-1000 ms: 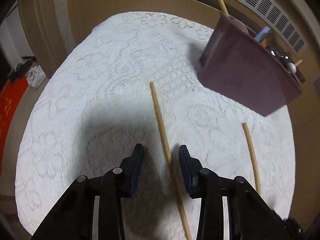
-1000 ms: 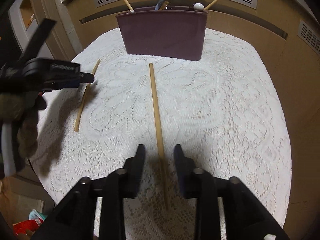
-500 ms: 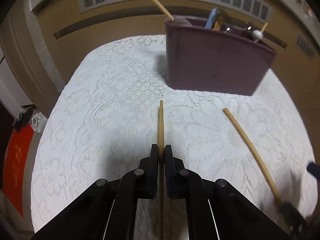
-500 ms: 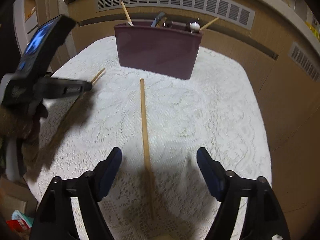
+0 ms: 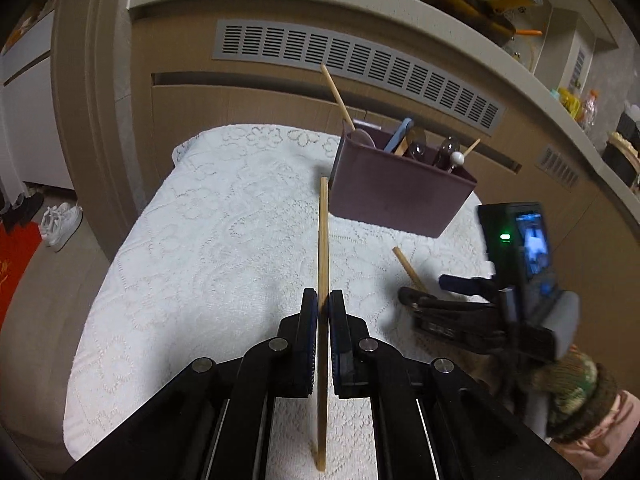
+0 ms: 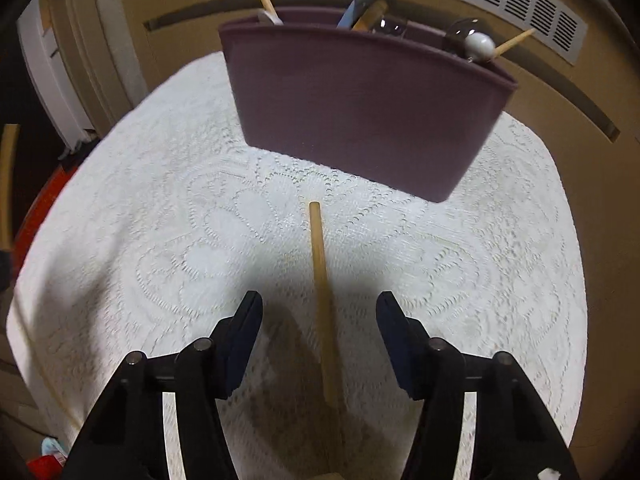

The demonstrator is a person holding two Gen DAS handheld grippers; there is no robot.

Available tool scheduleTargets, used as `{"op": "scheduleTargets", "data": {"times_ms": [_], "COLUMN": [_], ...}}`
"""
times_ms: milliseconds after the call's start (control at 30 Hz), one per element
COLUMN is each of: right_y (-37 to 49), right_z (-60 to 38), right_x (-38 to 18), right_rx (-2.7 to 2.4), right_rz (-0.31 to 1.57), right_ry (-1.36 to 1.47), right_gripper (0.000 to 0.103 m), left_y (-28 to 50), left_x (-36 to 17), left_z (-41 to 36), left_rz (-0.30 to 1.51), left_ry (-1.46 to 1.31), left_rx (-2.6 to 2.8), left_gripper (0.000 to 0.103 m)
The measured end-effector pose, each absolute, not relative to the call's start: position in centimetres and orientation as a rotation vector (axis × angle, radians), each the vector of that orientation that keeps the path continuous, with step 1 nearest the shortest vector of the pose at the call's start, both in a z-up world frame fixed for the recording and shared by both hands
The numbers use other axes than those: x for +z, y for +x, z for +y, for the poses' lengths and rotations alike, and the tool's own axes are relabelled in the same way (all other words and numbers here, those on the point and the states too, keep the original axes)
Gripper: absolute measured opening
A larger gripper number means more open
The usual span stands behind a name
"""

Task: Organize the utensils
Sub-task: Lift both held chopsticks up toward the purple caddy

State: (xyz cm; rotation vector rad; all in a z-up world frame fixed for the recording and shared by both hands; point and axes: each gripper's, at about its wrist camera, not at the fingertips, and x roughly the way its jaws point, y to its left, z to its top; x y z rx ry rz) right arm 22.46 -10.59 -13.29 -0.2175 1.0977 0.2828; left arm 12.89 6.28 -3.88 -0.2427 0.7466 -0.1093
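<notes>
Thin wooden chopstick (image 5: 322, 264) pinched partway along its length by left gripper (image 5: 323, 304), jaws closed on it; tip aimed toward the dark purple plastic utensil bin (image 5: 400, 196), likely for dropping in. Second wooden chopstick (image 6: 322, 300) lies flat on the white lace tablecloth (image 6: 160, 240), running between the fingers of right gripper (image 6: 319, 312). Jaws have just been narrowing, not yet touching it. Bin stands just beyond.

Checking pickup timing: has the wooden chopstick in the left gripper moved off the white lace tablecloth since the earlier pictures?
Yes. The wooden chopstick, clamped in the left gripper, now hangs above the white lace tablecloth, its tip raised toward the purple utensil bin.
</notes>
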Motion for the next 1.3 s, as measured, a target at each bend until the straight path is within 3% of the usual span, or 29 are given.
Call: {"op": "scheduleTargets", "data": {"times_ms": [100, 167, 233, 267, 967, 1300], "right_y": [23.1, 22.8, 22.2, 22.0, 15.5, 14.3], "right_z": [-10.4, -10.3, -9.9, -9.8, -15.4, -16.1], "right_x": [-13.5, -13.4, -13.0, -12.9, -4.2, -2.9], "right_rx": [0.272, 0.297, 0.333, 0.346, 0.422, 0.425], "right_rz": [1.112, 1.122, 1.139, 1.146, 0.990, 0.943], "right_ry": [-0.192, -0.190, -0.209, -0.210, -0.085, -0.096], "right_gripper": [0.057, 0.045, 0.010, 0.008, 0.007, 0.007], "left_y": [12.3, 12.3, 12.3, 12.2, 13.7, 13.1], "left_x": [-3.1, -3.0, -3.0, -3.1, -1.5, 0.7], "left_z": [6.4, 6.3, 6.2, 6.2, 4.9, 3.9], "left_rz": [0.727, 0.722, 0.725, 0.729, 0.765, 0.727], "left_ry": [-0.243, -0.246, -0.245, -0.248, -0.260, -0.232], "left_rx": [-0.114, -0.121, -0.129, -0.132, -0.187, -0.217], "left_gripper": [0.006, 0.006, 0.006, 0.006, 0.006, 0.006]}}
